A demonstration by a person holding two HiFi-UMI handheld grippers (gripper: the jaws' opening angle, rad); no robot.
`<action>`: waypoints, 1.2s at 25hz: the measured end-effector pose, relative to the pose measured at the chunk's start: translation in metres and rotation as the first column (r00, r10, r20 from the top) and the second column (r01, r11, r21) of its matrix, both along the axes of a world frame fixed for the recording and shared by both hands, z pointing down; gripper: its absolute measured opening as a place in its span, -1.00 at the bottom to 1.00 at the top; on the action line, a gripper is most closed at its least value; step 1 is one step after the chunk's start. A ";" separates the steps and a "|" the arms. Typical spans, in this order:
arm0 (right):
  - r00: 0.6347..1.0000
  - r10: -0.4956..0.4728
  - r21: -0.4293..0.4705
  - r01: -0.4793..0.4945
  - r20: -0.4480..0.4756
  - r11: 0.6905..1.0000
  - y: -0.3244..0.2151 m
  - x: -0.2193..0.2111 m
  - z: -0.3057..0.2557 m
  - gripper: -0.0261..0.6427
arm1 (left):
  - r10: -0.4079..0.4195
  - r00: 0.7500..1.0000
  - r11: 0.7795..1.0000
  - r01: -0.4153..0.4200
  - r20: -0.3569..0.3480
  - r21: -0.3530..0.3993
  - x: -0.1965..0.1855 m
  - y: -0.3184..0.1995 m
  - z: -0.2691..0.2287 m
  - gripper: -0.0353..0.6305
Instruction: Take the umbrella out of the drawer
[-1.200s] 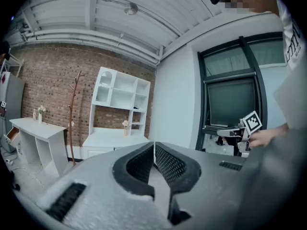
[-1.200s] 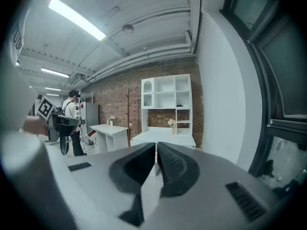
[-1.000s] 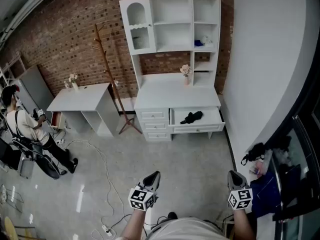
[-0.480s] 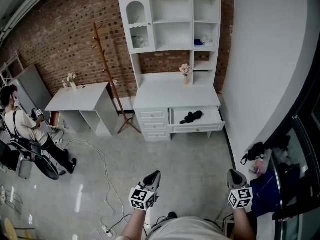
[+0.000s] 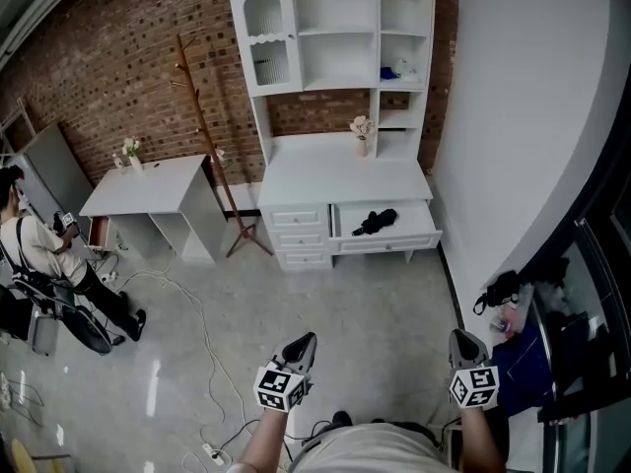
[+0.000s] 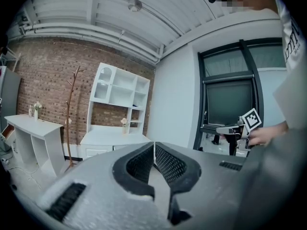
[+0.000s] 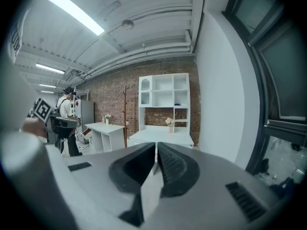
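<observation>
A black folded umbrella (image 5: 375,222) lies in the pulled-out drawer (image 5: 386,239) of a white desk with a shelf unit (image 5: 335,97) against the brick wall. Both grippers are far from it, near the bottom of the head view. My left gripper (image 5: 304,343) is shut with nothing between its jaws, which the left gripper view (image 6: 154,147) confirms. My right gripper (image 5: 460,344) is shut and empty too, its jaws (image 7: 156,147) pressed together and aimed toward the desk (image 7: 160,136). The drawer itself is hidden behind the jaws in both gripper views.
A wooden coat stand (image 5: 212,146) and a second white table (image 5: 138,190) stand left of the desk. A person (image 5: 44,264) with equipment is at the far left. Cables (image 5: 202,333) trail across the grey floor. A dark bag (image 5: 503,289) lies by the right wall.
The head view has shifted slightly toward the desk, which sits a bit lower and larger in frame. Both grippers stay shut and keep their places in the view.
</observation>
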State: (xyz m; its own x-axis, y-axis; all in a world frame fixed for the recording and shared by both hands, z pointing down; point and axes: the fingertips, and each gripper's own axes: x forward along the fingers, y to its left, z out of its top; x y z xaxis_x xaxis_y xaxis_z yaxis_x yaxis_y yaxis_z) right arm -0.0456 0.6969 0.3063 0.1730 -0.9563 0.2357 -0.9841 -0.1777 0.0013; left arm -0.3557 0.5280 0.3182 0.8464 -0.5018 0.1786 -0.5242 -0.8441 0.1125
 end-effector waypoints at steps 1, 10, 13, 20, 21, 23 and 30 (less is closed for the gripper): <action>1.000 0.002 -0.003 -0.002 -0.001 1.000 -0.001 -0.002 0.001 -0.82 | 0.003 1.000 1.000 -0.003 -0.002 -0.001 -0.001 -0.001 0.001 -0.81; 1.000 0.005 -0.026 -0.006 -0.007 1.000 -0.006 -0.021 0.006 -0.82 | 0.022 1.000 1.000 -0.022 -0.003 -0.017 -0.012 -0.010 0.009 -0.81; 1.000 0.013 -0.029 -0.013 -0.006 1.000 -0.010 -0.022 0.006 -0.82 | 0.025 1.000 0.999 -0.025 -0.003 -0.024 -0.013 -0.014 0.012 -0.81; 1.000 0.018 -0.018 -0.018 0.008 1.000 -0.022 -0.015 0.010 -0.82 | 0.021 1.000 0.999 -0.021 0.000 -0.025 -0.007 -0.026 0.015 -0.81; 1.000 0.018 -0.017 -0.018 0.010 1.000 -0.025 -0.014 0.010 -0.82 | 0.020 1.000 0.999 -0.020 0.001 -0.025 -0.006 -0.030 0.015 -0.81; 1.000 0.017 -0.013 -0.017 0.012 1.000 -0.033 -0.012 0.009 -0.82 | 0.016 1.000 1.000 -0.016 0.002 -0.026 -0.004 -0.037 0.015 -0.81; 1.000 0.009 -0.001 -0.009 0.026 1.000 -0.065 0.004 0.010 -0.82 | 0.019 1.000 1.000 -0.019 0.013 -0.020 0.016 -0.063 0.013 -0.80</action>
State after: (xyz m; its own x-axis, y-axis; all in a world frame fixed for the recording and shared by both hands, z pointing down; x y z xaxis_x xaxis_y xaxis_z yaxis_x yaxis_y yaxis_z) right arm -0.0413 0.6318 0.3165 0.1754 -0.9545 0.2411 -0.9821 -0.1867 -0.0245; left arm -0.3392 0.4651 0.3309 0.8532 -0.4818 0.1998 -0.5096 -0.8517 0.1223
